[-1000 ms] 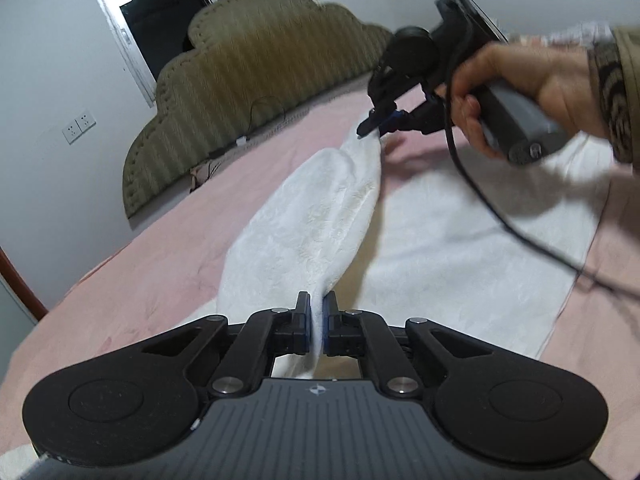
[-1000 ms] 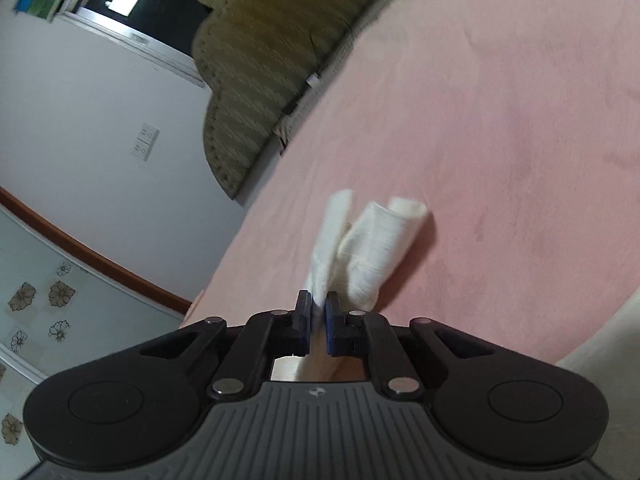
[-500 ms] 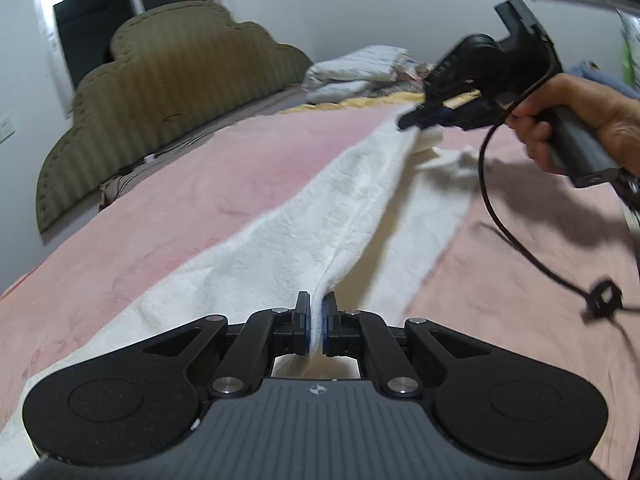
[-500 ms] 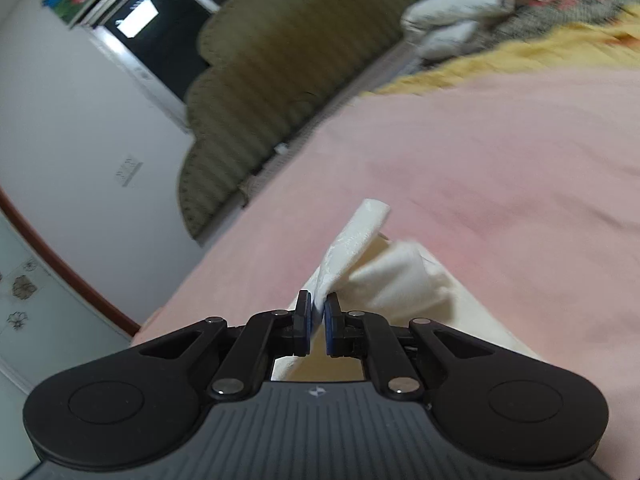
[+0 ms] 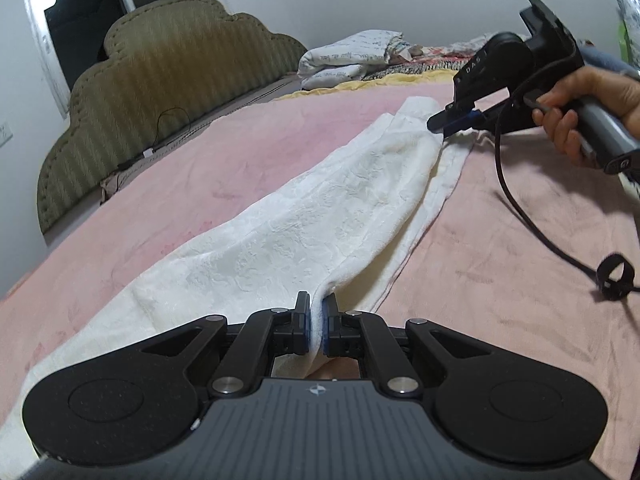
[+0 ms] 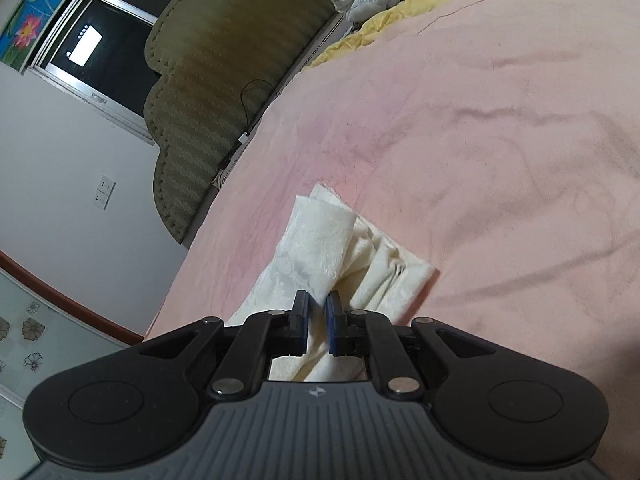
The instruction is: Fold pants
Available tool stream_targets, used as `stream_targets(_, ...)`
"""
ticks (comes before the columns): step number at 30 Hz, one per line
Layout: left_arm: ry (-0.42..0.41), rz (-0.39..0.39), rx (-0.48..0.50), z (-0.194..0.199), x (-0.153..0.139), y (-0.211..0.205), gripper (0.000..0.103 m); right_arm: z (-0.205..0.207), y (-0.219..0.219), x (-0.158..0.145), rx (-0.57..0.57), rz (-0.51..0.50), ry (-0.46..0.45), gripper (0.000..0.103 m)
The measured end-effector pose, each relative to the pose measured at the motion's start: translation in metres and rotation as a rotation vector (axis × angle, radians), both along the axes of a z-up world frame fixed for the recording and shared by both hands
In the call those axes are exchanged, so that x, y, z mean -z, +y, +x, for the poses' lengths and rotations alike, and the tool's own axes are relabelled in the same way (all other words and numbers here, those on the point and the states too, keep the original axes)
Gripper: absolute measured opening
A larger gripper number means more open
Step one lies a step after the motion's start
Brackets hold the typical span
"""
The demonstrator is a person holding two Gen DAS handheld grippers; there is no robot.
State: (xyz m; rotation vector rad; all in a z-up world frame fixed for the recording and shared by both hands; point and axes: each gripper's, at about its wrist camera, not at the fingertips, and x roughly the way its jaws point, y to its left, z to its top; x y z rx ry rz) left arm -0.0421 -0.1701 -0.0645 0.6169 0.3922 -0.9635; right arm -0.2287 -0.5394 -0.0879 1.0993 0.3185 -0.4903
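The white pants (image 5: pixel 320 220) lie stretched along the pink bedspread (image 5: pixel 500 264), folded lengthwise so that one leg rests on top of the other, its upper layer raised in a soft ridge. Taking the olive scalloped headboard (image 5: pixel 160 92) as the landmark, the pants run roughly parallel to it, well apart from it, with a broad strip of bare bedspread between. The left gripper (image 5: pixel 318 328) sits at the near end of the pants, its jaws pinched narrow on a fold of the white fabric. At the far end, the right gripper (image 6: pixel 318 330) is likewise clamped almost fully together on the cloth, which passes between its blue pads; in the left wrist view it appears as a black tool held by a hand (image 5: pixel 580 108), its tip at the hem with a black cable (image 5: pixel 520 208) trailing down over the bedspread. Beyond the pants on the headboard's right side, a folded pale quilt (image 5: pixel 352 58) lies beside a yellow blanket edge (image 6: pixel 400 12).
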Motion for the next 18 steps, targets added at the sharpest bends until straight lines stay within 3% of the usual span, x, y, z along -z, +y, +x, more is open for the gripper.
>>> stream_targets(4, 0.081, -0.033, -0.024, 0.009, -0.002, 0.001, 0.008, 0.005, -0.004, -0.001, -0.025, 0.026, -0.088, 0.012)
stream_targets(6, 0.113, -0.04, -0.036, 0.013, -0.001, -0.001, 0.008, 0.01, -0.006, -0.003, -0.024, 0.012, -0.072, 0.012)
stream_targets(7, 0.117, -0.04, -0.039, 0.014, 0.0, -0.001, 0.009, 0.012, -0.008, -0.003, -0.012, 0.016, -0.052, 0.016)
stream_targets(9, 0.105, -0.035, -0.039, 0.012, 0.001, -0.002, 0.01, 0.015, -0.014, 0.001, 0.016, 0.043, -0.049, 0.042)
stream_targets(10, 0.1, -0.033, -0.039, 0.011, 0.001, -0.003, 0.01, 0.016, -0.018, 0.004, 0.019, 0.042, -0.069, 0.042)
stream_targets(12, 0.097, -0.037, -0.044, 0.011, 0.002, -0.003, 0.01, 0.019, -0.024, 0.008, 0.033, 0.057, -0.078, 0.039)
stream_targets(13, 0.101, -0.045, -0.048, 0.011, 0.001, -0.003, 0.01, 0.021, -0.024, 0.006, 0.036, 0.056, -0.08, 0.033)
stream_targets(14, 0.107, -0.056, -0.053, 0.012, 0.0, -0.002, 0.009, 0.024, -0.023, 0.002, 0.026, 0.029, -0.069, 0.014)
stream_targets(18, 0.121, -0.103, -0.107, 0.021, -0.007, -0.002, 0.008, 0.044, -0.02, -0.027, -0.041, -0.098, -0.043, 0.011)
